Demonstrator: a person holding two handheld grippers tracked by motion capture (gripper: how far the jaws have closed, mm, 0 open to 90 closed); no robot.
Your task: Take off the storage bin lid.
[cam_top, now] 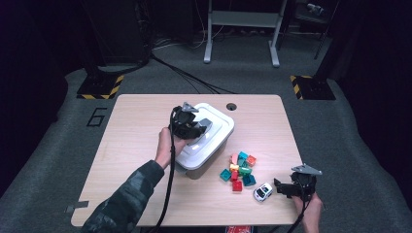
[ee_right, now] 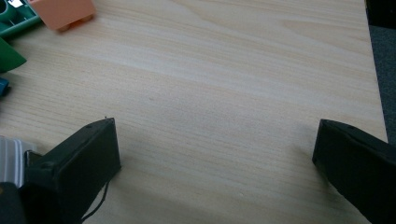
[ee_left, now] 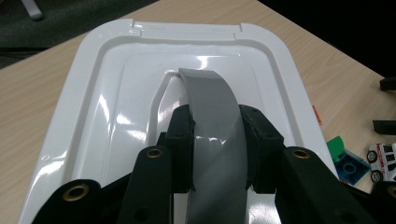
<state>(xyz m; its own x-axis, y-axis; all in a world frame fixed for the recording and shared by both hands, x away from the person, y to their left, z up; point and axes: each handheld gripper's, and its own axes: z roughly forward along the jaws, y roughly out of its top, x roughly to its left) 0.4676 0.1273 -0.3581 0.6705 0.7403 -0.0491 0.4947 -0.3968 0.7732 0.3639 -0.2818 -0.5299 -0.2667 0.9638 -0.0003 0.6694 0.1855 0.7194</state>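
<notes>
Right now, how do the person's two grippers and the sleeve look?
Both the left gripper and the right gripper are black, each topped by a grey three-cornered plate. Brass-coloured rivets mark the left one's linkage. A black cable trails along the camouflage-patterned sleeve.

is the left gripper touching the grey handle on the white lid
Touching: in the left gripper view, the left gripper has both pads pressed against the sides of the grey handle on the white lid.

One camera overhead, two close on the grippers.

The high view looks forward and down on the whole worktop [cam_top: 145,194]. The left gripper view sits close over the white lid [ee_left: 116,70]; the right gripper view skims bare wood. All share the toy bricks [cam_top: 239,170].
</notes>
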